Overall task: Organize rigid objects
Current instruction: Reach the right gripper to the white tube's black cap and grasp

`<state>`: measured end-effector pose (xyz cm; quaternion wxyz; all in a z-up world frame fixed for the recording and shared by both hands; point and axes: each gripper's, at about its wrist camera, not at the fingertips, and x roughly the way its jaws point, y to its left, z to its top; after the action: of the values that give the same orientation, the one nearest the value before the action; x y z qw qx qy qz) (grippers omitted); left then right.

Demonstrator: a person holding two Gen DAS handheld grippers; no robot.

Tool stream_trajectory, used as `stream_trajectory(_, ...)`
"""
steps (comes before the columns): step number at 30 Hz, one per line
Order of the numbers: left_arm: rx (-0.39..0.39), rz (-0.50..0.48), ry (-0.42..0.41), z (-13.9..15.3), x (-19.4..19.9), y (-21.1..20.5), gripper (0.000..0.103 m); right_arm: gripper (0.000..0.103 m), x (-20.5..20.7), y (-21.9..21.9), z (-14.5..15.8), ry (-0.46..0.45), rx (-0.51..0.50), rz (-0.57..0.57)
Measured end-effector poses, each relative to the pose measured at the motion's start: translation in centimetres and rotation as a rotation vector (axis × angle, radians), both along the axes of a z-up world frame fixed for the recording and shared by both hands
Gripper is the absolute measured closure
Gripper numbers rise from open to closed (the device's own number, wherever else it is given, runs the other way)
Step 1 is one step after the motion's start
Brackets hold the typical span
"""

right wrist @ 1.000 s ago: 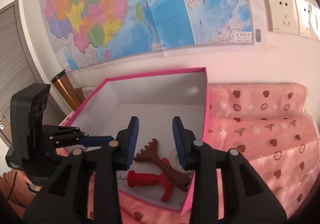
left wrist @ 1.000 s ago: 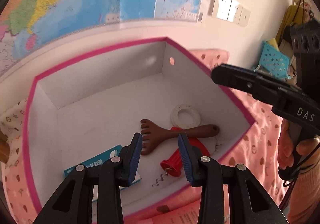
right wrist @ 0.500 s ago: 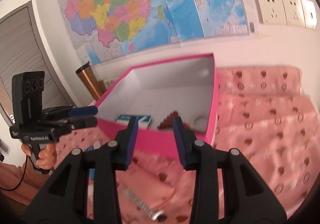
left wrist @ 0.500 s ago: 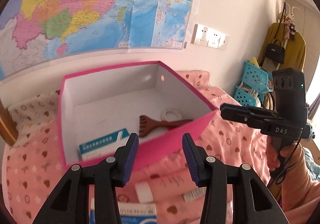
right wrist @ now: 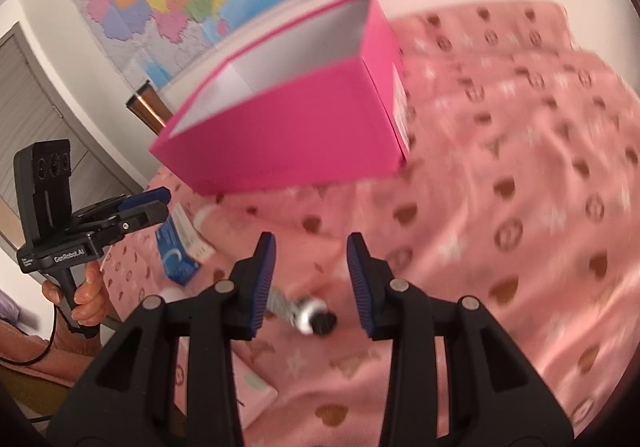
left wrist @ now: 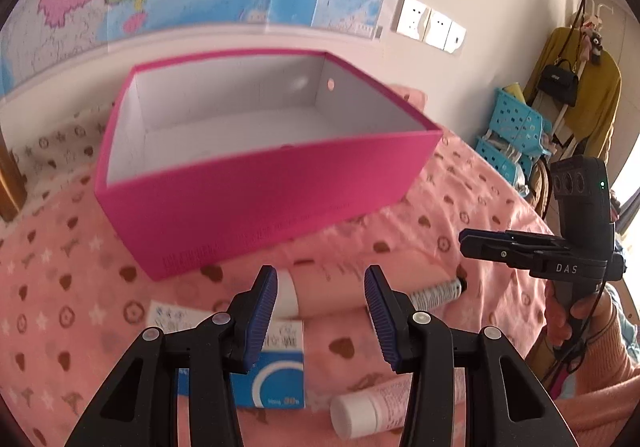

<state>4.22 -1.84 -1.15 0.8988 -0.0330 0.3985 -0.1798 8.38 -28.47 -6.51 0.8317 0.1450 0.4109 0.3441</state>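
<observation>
A second ago both grippers hung over the open pink cardboard box [left wrist: 260, 195], looking down on a wooden scratcher, a red corkscrew and a tape roll already inside; now both have pulled back and dropped low, so the box wall hides the contents, and that suggests one placement is finished and the next pick is starting. In the left wrist view, the blue-and-white carton [left wrist: 276, 375] lies flat on the pink patterned cloth [left wrist: 60, 279] at 6 o'clock, partly under the left gripper [left wrist: 320, 311], whose jaws stand apart and empty. Just beyond it, toward 12 o'clock, rests a pale pink tube with a white cap [left wrist: 340, 289], and at 5 o'clock a smaller pink bottle with a white cap [left wrist: 372, 409]. Further right, at 3 o'clock, the right gripper [left wrist: 466, 243] shows side-on, above a silver patterned cylinder with a black tip [left wrist: 436, 293]. In the right wrist view that cylinder [right wrist: 300, 313] lies between the spread, empty jaws of the right gripper [right wrist: 310, 283], so it looks like the next item to lift, though motion blur makes its exact pose uncertain. Four loose pieces remain outside the box.
</observation>
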Motion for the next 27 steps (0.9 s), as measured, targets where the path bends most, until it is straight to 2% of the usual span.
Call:
stream_trajectory(7,-0.007,-0.017,0.038,-1.3,-0.8,-0.4,0.057,0.064,-1.6,-0.1,-2.0,0.064,-0.020,0.004)
stream_trajectory(11,-0.009,-0.059,0.040,-1.5,-1.3,-1.4,0.057,0.064,-2.1,0.2,-2.8,0.077,-0.029,0.012)
stream_trajectory(22,0.037,-0.192,0.126,-4.1,-1.0,-5.5,0.057,0.064,-2.3,1.0,-3.2,0.022,-0.023,0.034)
stream_trajectory(27,0.073,-0.208,0.148,-5.1,-0.5,-6.8,0.057,0.070,-2.7,0.8,-3.2,0.012,-0.019,0.042)
